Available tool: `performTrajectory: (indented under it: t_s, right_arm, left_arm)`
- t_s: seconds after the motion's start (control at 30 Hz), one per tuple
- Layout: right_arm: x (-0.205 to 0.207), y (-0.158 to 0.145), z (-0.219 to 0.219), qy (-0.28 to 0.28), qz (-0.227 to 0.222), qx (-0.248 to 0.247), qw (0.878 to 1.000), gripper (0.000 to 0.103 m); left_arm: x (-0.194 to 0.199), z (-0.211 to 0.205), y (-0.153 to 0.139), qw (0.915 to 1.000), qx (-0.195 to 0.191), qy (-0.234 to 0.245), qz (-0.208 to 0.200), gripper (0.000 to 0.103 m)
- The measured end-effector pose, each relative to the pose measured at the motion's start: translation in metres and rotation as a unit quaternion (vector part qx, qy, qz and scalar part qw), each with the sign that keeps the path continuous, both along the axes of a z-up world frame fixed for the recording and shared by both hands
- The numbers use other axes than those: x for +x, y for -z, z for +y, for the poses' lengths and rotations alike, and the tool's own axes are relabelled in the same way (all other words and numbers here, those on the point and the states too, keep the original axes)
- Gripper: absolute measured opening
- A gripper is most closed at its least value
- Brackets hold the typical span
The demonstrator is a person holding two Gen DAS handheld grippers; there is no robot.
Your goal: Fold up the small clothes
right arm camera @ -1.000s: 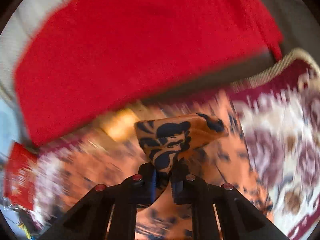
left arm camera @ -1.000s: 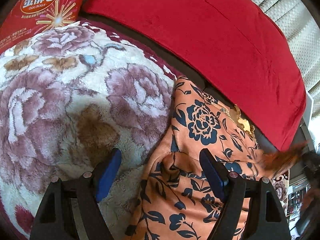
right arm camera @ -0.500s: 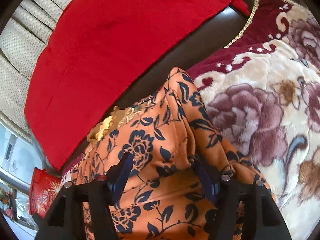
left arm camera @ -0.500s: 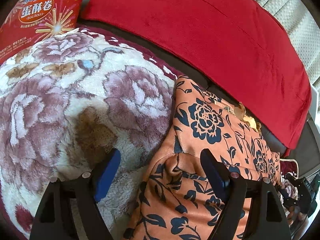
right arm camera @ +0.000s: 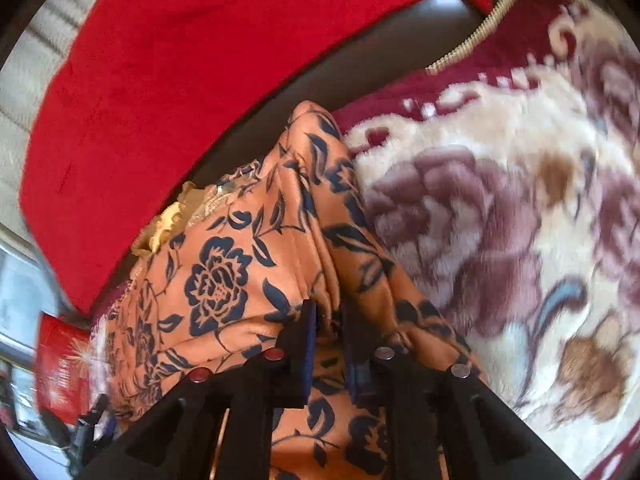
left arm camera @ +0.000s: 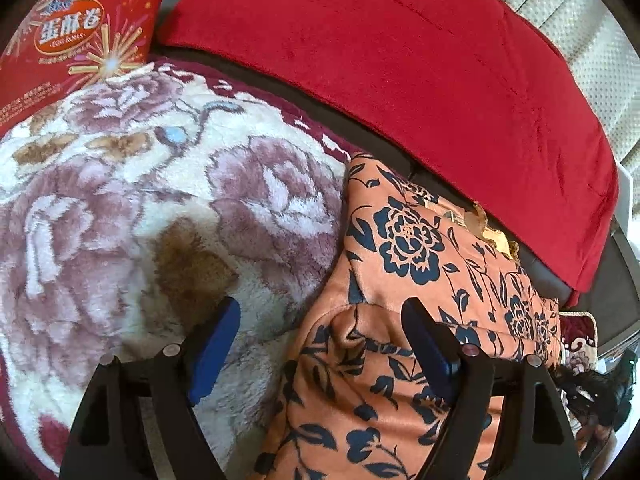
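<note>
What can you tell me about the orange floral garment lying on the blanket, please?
The orange garment is a soft, velvety-looking fabric printed with dark navy flowers and leaves, with a gold frilled trim at its far edge. It lies partly folded and rumpled on the plush floral blanket, its far end near the red cushion. The right gripper is shut on a raised ridge of it; the left gripper is open, one finger over the cloth and the other over the blanket.
</note>
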State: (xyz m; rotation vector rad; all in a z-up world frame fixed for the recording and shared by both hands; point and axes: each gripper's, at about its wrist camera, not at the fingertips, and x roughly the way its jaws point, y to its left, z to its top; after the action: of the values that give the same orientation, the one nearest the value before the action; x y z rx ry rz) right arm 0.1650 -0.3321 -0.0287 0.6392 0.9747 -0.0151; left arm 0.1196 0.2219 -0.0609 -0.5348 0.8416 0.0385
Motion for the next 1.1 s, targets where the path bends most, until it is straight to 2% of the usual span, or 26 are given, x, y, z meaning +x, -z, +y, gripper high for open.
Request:
performTrajectory:
  t_s: [0.03, 0.1, 0.17, 0.23, 0.33, 0.57, 0.63, 0.77, 0.8, 0.9, 0.97, 1.0, 1.07, 1.1]
  right_arm:
    - [-0.009, -0.005, -0.004, 0.006, -0.018, 0.006, 1.0, 0.048]
    - [-0.025, -0.013, -0.008, -0.001, -0.042, 0.026, 0.999, 0.087]
    - [-0.046, -0.025, -0.013, -0.012, -0.059, 0.026, 0.998, 0.087]
    - [-0.071, -0.038, -0.02, -0.047, -0.081, 0.024, 0.995, 0.087]
    - [-0.113, -0.044, -0.037, -0.084, -0.094, 0.03, 0.992, 0.087]
    - [-0.208, -0.011, -0.07, -0.145, -0.065, 0.09, 0.983, 0.086]
    - [-0.23, 0.004, -0.066, -0.168, -0.042, 0.089, 0.981, 0.085]
    - [-0.251, 0.03, -0.057, -0.17, 0.004, 0.08, 0.982, 0.085]
    - [-0.254, 0.037, -0.055, -0.168, 0.013, 0.078, 0.983, 0.083]
    - [-0.257, 0.058, -0.048, -0.163, 0.04, 0.082, 0.982, 0.067]
    - [-0.257, 0.068, -0.045, -0.158, 0.049, 0.086, 0.982, 0.066]
    - [-0.257, 0.07, -0.043, -0.159, 0.049, 0.087, 0.982, 0.062]
    - [-0.256, 0.074, -0.039, -0.163, 0.051, 0.083, 0.982, 0.05]
    - [-0.256, 0.075, -0.038, -0.163, 0.051, 0.084, 0.982, 0.04]
  left_arm:
    - [-0.004, 0.001, -0.001, 1.0, 0.002, 0.001, -0.004, 0.083]
    - [-0.014, 0.002, -0.005, 0.9999, 0.01, 0.006, -0.007, 0.083]
    - [-0.031, 0.004, -0.014, 0.9997, 0.013, 0.011, -0.017, 0.083]
    - [-0.046, 0.006, -0.021, 0.9995, 0.009, 0.02, -0.022, 0.083]
    - [-0.084, 0.009, -0.031, 0.9989, -0.002, 0.04, -0.026, 0.083]
    - [-0.183, 0.014, -0.031, 0.9966, -0.017, 0.081, -0.001, 0.083]
    - [-0.2, 0.012, -0.025, 0.9958, -0.019, 0.087, 0.022, 0.083]
    - [-0.223, 0.01, -0.005, 0.9947, -0.029, 0.077, 0.062, 0.083]
    - [-0.227, 0.009, -0.001, 0.9945, -0.031, 0.071, 0.071, 0.083]
    - [-0.236, 0.005, 0.009, 0.9932, -0.039, 0.076, 0.08, 0.083]
    - [-0.235, 0.001, 0.011, 0.9929, -0.027, 0.081, 0.083, 0.083]
    - [-0.235, 0.0, 0.011, 0.9928, -0.025, 0.081, 0.085, 0.083]
    - [-0.233, 0.001, 0.01, 0.9922, -0.039, 0.08, 0.087, 0.083]
    - [-0.234, 0.002, 0.009, 0.9921, -0.048, 0.078, 0.085, 0.083]
